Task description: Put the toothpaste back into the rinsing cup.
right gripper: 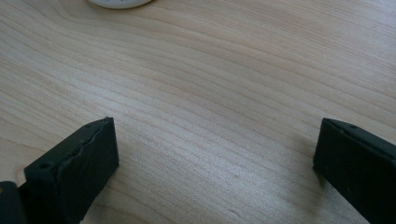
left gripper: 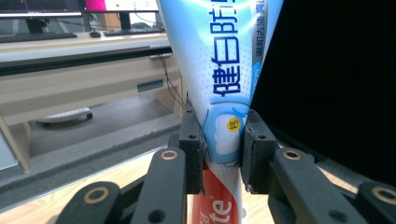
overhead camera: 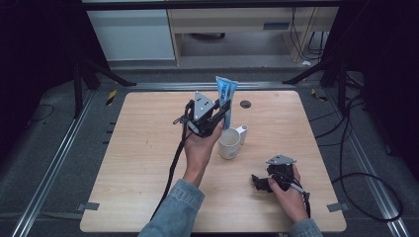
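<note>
**Toothpaste tube held upright over the cup**

The left claw (left gripper: 219,154) pinches a toothpaste tube (left gripper: 219,70) near its lower end, keeping it upright, likely to stand it in the white cup (overhead camera: 229,143) just below. I cannot see inside the cup. Well to the cup's right, the right claw (right gripper: 215,154) rests spread wide on the bench (overhead camera: 148,148), idle.

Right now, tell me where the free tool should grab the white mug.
Grip the white mug at its rim wall, coming from above with the right tool: it stands upright and open-topped, and its handle points away. The left tool holds the toothpaste tube just above, so approach from the near right.
</note>
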Action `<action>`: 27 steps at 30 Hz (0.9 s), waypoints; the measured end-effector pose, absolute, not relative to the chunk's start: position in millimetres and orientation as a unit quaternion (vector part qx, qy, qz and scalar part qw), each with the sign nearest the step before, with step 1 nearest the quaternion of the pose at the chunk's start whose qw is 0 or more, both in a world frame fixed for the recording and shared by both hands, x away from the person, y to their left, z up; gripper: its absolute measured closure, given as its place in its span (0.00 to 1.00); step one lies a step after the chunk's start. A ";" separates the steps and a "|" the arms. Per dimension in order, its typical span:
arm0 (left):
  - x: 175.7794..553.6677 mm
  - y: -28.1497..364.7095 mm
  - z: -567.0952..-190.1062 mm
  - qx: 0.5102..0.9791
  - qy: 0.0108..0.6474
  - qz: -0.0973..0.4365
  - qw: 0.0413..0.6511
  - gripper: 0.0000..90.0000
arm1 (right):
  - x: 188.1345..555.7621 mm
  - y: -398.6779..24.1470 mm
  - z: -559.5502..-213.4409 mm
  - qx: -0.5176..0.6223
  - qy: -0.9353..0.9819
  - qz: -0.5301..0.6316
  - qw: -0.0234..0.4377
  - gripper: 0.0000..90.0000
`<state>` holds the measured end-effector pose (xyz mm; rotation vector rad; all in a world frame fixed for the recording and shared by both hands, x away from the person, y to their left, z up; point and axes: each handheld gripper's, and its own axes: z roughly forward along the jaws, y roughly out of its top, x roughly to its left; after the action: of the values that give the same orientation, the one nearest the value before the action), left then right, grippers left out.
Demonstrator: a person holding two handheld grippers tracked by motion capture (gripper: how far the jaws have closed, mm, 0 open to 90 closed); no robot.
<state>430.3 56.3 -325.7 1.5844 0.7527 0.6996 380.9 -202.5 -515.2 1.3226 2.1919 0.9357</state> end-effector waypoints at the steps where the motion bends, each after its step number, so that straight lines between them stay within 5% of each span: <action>1: 429.9 55.4 -326.7 0.675 0.323 0.302 0.591 0.81 | 381.0 -203.4 -515.2 0.470 0.791 0.333 0.207 0.00; 27: 421.5 43.8 -354.9 0.655 0.311 0.318 0.611 0.81 | 381.1 -203.1 -515.4 0.471 0.789 0.335 0.209 0.00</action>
<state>421.5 43.8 -354.9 1.5111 0.7178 0.7347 381.1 -203.1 -515.4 1.3090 2.1949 0.9321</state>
